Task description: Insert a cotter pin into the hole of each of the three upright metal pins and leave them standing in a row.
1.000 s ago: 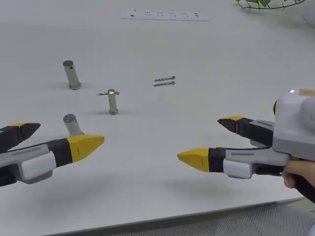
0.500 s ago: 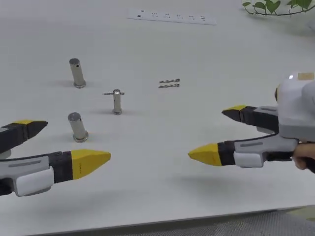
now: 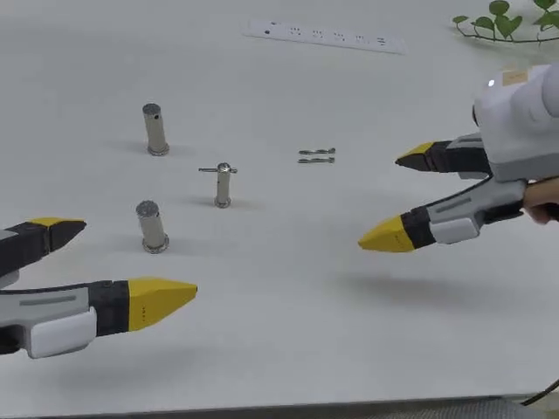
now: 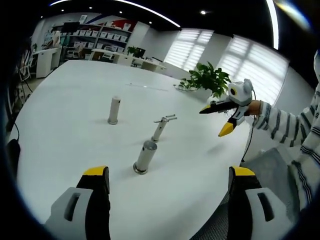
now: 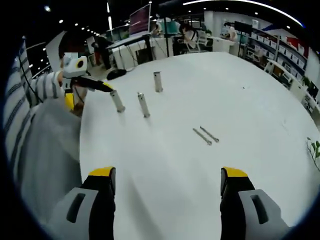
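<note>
Toward the cotter pins (image 3: 316,155), right gripper (image 3: 379,202) has advanced, jaws spread empty, as on left gripper (image 3: 141,257).

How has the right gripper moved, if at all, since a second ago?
Yes: the right gripper has moved forward across the table, toward the loose cotter pins.

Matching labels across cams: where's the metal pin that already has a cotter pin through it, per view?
Head view: cottered pin left of centre, middle of three pins.
Left gripper view: cottered pin at centre, beyond the near plain pin.
Right gripper view: cottered pin upper left, just right of that plain pin.
Shared landmark: plain pin nearest the left gripper.
</note>
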